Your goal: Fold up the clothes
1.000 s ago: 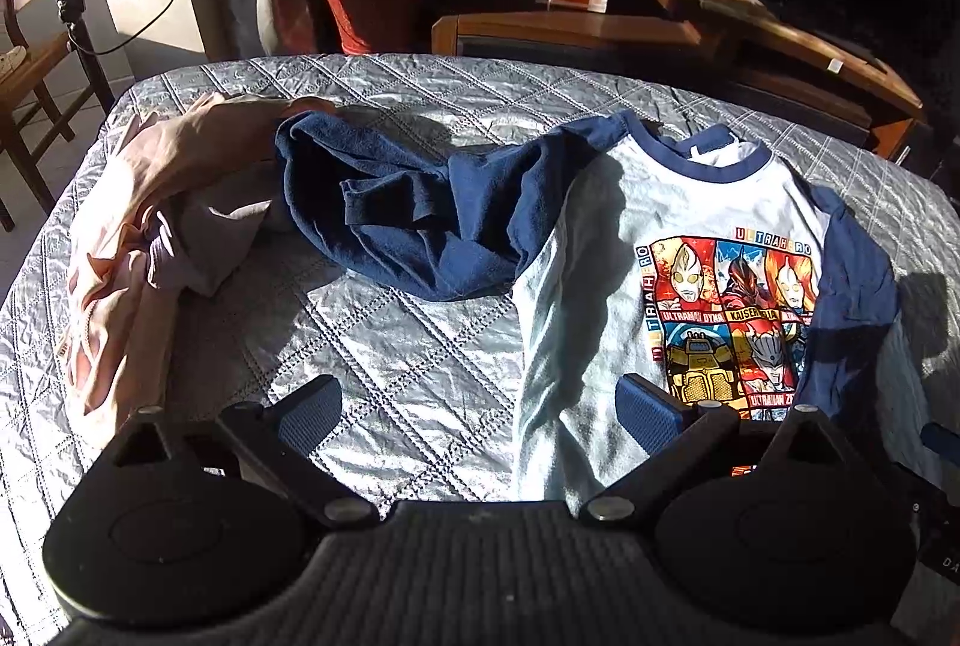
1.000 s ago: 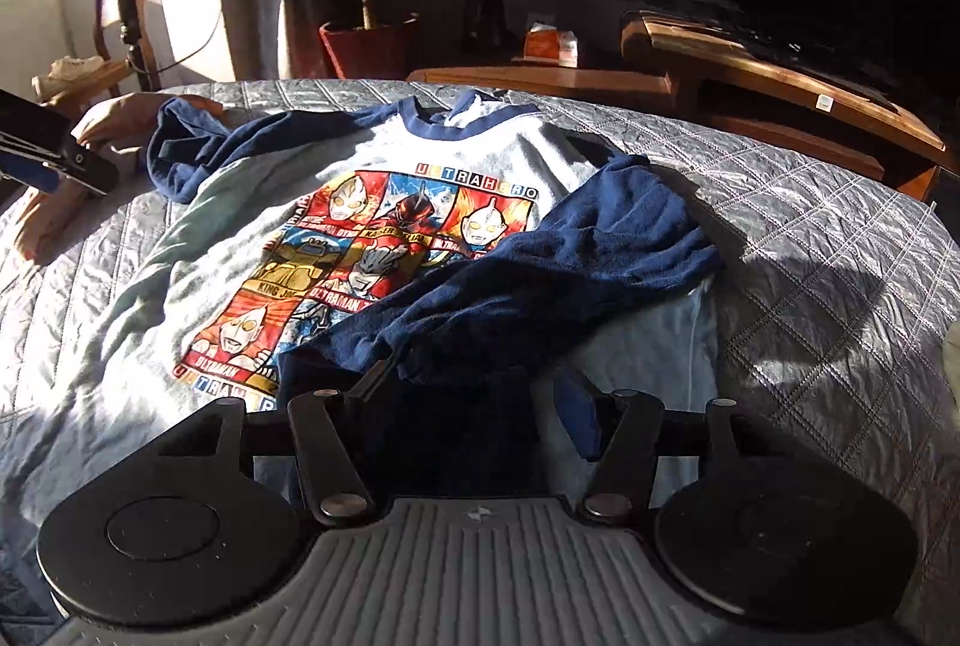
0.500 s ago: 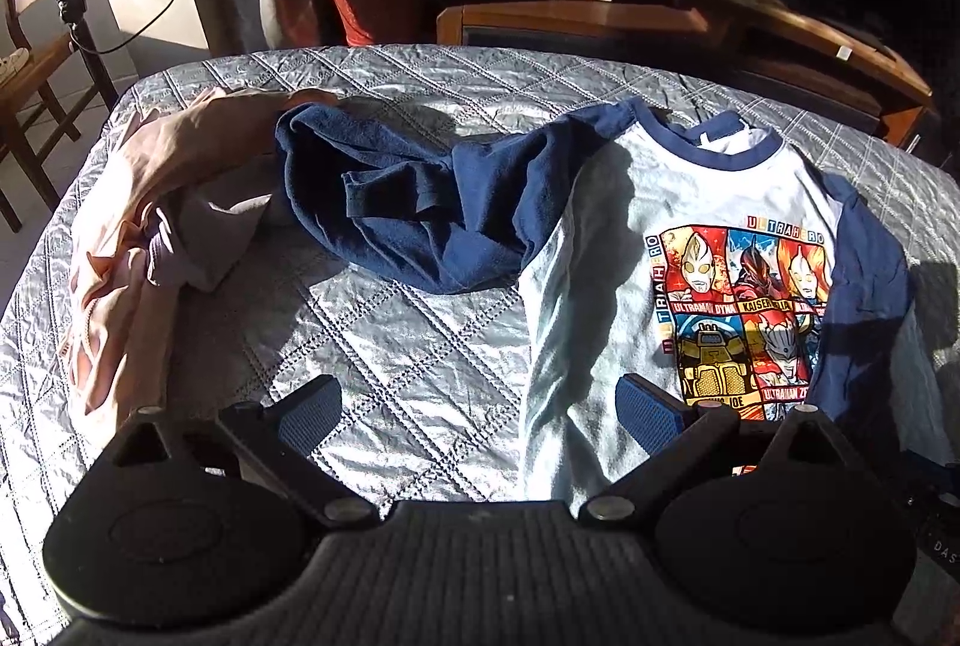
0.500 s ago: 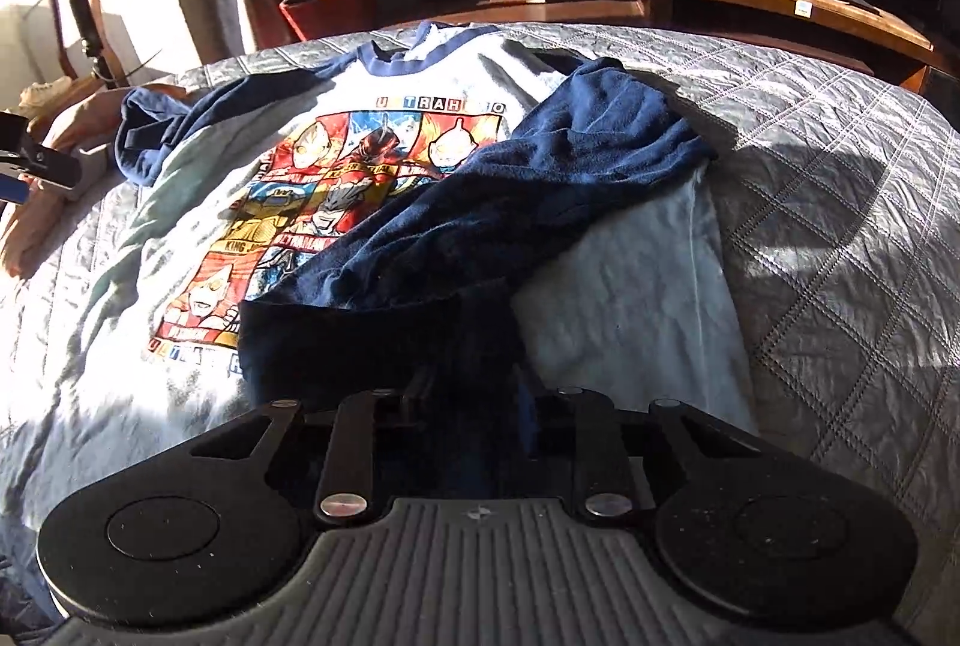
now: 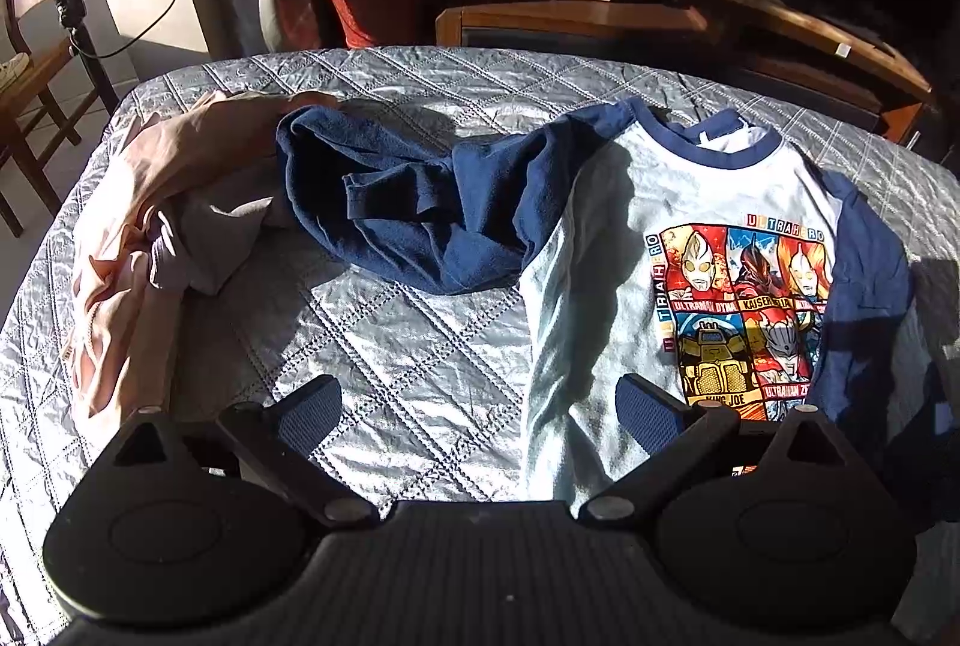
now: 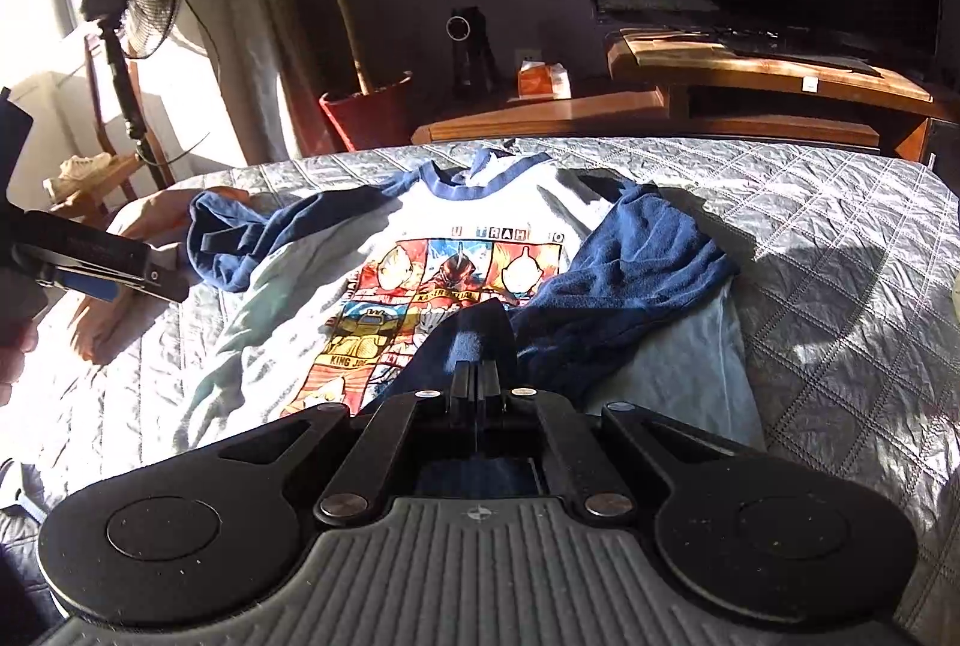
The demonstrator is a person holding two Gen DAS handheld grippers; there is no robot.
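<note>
— Where's the shirt (image 6: 468, 250)?

— Flat on the quilted bed (image 6: 840, 238) before you, print up, its navy right sleeve (image 6: 624, 286) folded across the chest.

— And your grippers?

— Your right gripper (image 6: 477, 376) is clamped on that sleeve's cuff, lifting it off the print. Your left gripper (image 5: 480, 406) hangs with jaws wide, holding nothing, above the shirt's other edge.

— Anything else?

— A pink garment (image 5: 138, 238) lies crumpled at the bed's left side.
</note>
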